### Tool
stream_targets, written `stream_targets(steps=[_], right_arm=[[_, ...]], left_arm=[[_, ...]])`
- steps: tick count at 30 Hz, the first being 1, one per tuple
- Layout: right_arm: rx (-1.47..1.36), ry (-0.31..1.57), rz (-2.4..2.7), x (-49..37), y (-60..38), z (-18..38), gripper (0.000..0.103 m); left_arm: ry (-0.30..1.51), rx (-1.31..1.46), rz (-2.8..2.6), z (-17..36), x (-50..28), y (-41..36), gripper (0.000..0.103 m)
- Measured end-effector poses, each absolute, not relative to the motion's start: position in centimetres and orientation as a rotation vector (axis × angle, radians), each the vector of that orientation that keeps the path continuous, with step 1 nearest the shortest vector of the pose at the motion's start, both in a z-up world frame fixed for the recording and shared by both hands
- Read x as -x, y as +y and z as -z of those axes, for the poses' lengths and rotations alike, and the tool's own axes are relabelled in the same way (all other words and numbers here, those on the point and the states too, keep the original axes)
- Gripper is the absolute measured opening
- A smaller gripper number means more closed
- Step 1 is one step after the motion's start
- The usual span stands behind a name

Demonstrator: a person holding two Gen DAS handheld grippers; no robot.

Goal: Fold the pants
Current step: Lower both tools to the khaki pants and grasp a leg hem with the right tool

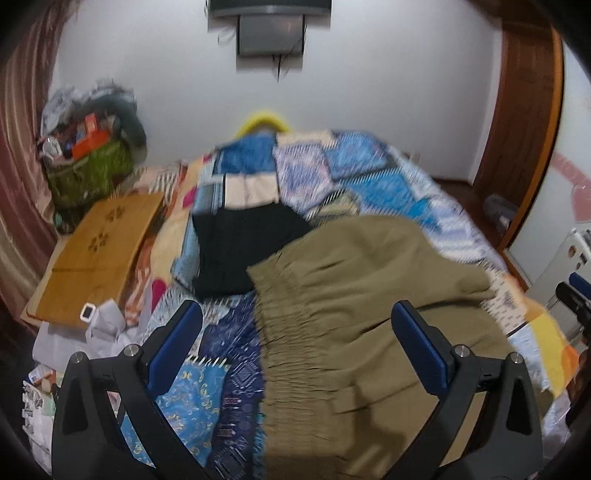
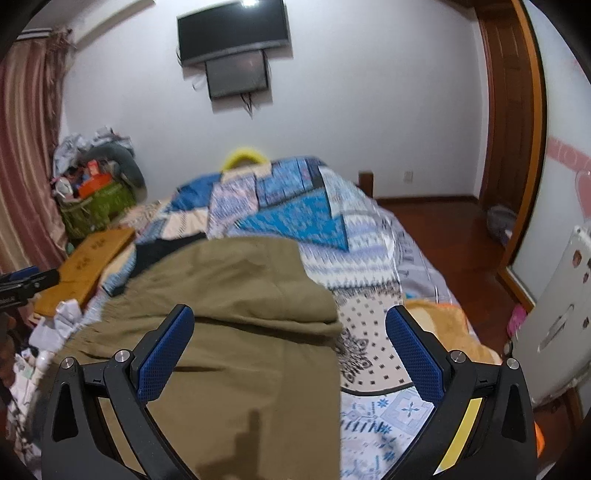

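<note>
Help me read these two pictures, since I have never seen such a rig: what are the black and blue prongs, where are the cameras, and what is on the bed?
The prongs are hand-held grippers, one in each of a person's hands, each carrying a fisheye camera looking along its fingers. One picture comes from the left gripper, the other from the right gripper. Both stand open and hold nothing. On the patchwork blue quilt lie olive-green pants with a gathered elastic waistband, partly folded, and a black folded garment. A flat brown cardboard sheet lies at the left.

A patchwork-covered bed [image 2: 295, 221] is filling the centre; a television [image 2: 232, 31] is hanging on the white wall [image 2: 369, 92] above, curtains [image 2: 26, 147] at left.
</note>
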State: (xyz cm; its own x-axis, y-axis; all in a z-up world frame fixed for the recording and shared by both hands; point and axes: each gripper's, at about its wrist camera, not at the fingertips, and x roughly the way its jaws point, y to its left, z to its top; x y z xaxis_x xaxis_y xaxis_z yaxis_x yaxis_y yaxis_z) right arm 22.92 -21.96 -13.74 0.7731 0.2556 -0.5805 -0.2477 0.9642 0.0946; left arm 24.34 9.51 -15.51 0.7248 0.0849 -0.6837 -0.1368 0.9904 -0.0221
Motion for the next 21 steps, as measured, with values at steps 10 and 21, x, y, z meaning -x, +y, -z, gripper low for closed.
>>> stream_targets(steps=[10,21], right_arm=[[-0.007,0.89,-0.33,-28.6,-23.5,19.6,0.103],[-0.083,1.004,-0.441,-33.3,-23.9,22.8,0.06]], left_arm=[[1.01,0.053,-0.074,22.3,-29.4,11.7,0.103],[1.132,0.101,0.015,26.3,-31.5,12.9,0.1]])
